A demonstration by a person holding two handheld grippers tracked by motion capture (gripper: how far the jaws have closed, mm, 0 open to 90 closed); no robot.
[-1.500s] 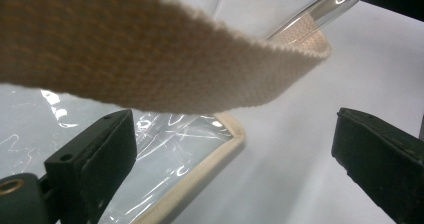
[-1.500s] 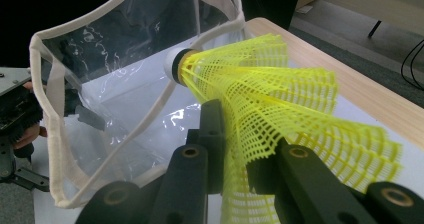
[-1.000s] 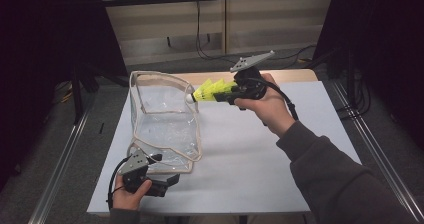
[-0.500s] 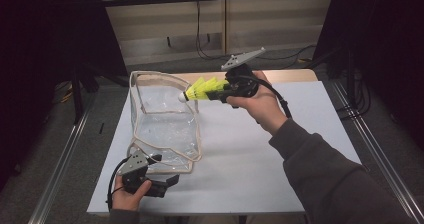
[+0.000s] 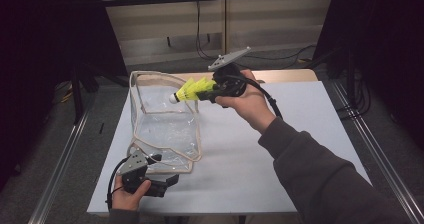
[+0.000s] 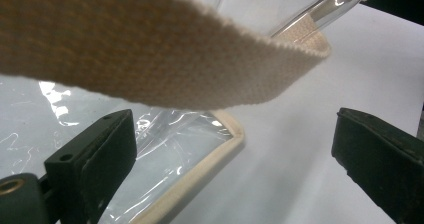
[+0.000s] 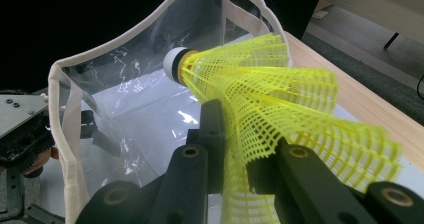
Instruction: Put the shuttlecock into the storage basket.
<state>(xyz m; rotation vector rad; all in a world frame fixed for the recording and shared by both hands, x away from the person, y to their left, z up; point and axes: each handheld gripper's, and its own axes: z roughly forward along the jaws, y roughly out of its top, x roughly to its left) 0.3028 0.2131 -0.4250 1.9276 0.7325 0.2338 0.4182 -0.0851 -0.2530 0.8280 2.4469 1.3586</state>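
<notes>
A clear plastic bag with beige trim stands open-mouthed on the white table top. My right gripper is shut on the mesh skirt of a yellow shuttlecock, held level at the bag's right rim with the white cork pointing over the mouth. In the right gripper view the shuttlecock is pinched between the jaws, with the bag beyond. My left gripper rests at the bag's near bottom corner. Its jaws stand wide apart around the bag's trimmed edge, under a beige strap.
A wooden table edge shows behind the white top. Metal rails run along both sides on the floor, and cables hang at the back. White surface lies bare to the right of the bag.
My right gripper has carried the shuttlecock leftward, from beside the bag to its right rim. The left gripper and the bag have stayed put.
</notes>
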